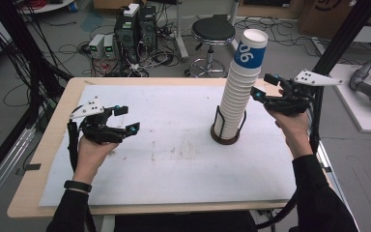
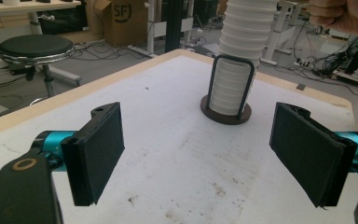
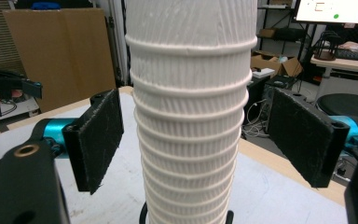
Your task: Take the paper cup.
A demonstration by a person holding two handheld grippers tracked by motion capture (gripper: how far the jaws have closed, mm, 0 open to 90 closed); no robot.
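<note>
A tall stack of white ribbed paper cups point(image 1: 239, 92) stands in a black wire holder point(image 1: 224, 137) right of the table's middle; the top cup point(image 1: 251, 48) bears a blue label. My right gripper point(image 1: 263, 86) is open at the stack's upper right. In the right gripper view its jaws flank the cup stack point(image 3: 191, 116), and gaps show between the cups and both pads point(image 3: 98, 135). My left gripper point(image 1: 128, 119) hovers open over the left of the white mat, nothing between its jaws, facing the cup stack point(image 2: 240, 70) and the holder point(image 2: 226, 112).
The white mat point(image 1: 174, 145) covers most of the wooden table point(image 1: 38, 159). Behind the table stand a black stool point(image 1: 213, 31) and computer boxes with cables point(image 1: 135, 29) on the floor. A black frame post point(image 1: 335, 43) rises at the right edge.
</note>
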